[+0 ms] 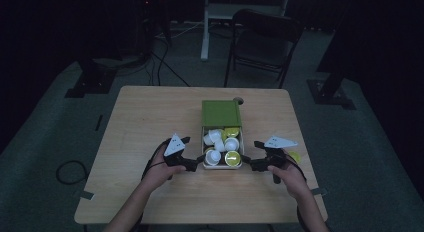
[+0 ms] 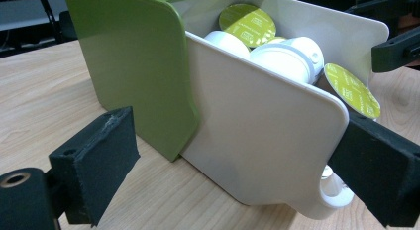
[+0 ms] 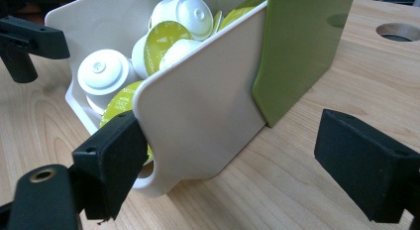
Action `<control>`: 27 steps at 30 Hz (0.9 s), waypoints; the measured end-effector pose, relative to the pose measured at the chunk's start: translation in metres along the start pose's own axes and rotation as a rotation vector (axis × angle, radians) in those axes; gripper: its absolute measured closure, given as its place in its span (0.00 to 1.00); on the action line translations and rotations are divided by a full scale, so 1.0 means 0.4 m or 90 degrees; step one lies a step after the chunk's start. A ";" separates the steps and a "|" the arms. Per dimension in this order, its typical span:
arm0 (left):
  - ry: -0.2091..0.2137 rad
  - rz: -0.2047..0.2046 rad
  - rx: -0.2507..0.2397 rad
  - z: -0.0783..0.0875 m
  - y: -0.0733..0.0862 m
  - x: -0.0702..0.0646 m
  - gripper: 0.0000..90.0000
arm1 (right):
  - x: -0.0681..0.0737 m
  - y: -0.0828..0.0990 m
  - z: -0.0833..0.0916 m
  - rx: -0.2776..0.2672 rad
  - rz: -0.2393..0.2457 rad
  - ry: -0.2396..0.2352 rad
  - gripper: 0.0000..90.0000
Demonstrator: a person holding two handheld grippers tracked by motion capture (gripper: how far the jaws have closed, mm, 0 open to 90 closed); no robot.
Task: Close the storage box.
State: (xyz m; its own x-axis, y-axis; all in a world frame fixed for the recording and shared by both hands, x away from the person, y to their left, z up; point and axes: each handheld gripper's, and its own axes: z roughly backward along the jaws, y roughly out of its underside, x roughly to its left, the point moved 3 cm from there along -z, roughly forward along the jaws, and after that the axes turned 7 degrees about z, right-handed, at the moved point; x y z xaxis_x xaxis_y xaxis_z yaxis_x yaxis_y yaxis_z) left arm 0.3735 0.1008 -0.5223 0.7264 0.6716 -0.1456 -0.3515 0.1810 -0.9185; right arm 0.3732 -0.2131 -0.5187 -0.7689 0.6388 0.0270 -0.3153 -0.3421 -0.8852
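While both grippers stand at the near end of the drawer, the left gripper [image 1: 199, 161] has its jaws spread wide and grips nothing: in the left gripper view one black pad [image 2: 96, 160] stands clear on the bare wood, and the other lies at the drawer's front corner by the handle loop [image 2: 333, 195], contact not certain. Right gripper [image 1: 248, 161], likewise wide and gripping nothing: in the right gripper view one pad [image 3: 113, 163] lies against the front corner at the handle loop [image 3: 148, 178], the other stands well off over the table. Item between the two: white drawer [image 1: 222, 165], plastic, glossy, with rounded upper corners and tall side walls, drawn out toward the person from a green sleeve [image 1: 221, 113] of matt olive-green plastic; its rear part remains inside the sleeve. Contents: coffee capsules [image 1: 222, 146], white cups with ribbed rims, heaped loosely, some lying on their sides, several turned to show round yellow-green foil lids with small print too fine to read. Support: light wooden table [image 1: 150, 122], drawer and sleeve standing near its centre, sleeve on the far side. Further: a round hole [image 1: 238, 100] in the tabletop just beyond the sleeve; a yellow-green object [image 1: 295, 156] beside the right hand [image 1: 289, 176], detail too dim to tell; a folding chair [image 1: 262, 39] on the dark floor beyond the table.
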 end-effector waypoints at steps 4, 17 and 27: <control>0.000 0.001 0.001 -0.003 -0.001 0.003 0.08 | -0.004 -0.001 -0.002 0.000 -0.003 0.004 0.14; -0.004 0.004 0.002 -0.013 -0.006 0.019 0.08 | -0.012 -0.003 -0.014 -0.001 -0.009 0.015 0.14; -0.006 0.007 0.001 -0.023 -0.011 0.029 0.08 | -0.023 -0.011 -0.021 0.005 -0.010 0.027 0.13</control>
State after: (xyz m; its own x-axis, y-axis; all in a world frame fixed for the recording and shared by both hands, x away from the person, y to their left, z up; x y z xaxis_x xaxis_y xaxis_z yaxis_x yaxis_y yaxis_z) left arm 0.3889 0.1012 -0.5233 0.7169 0.6803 -0.1523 -0.3606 0.1749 -0.9162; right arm 0.3863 -0.2116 -0.5191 -0.7393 0.6730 0.0209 -0.3316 -0.3369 -0.8812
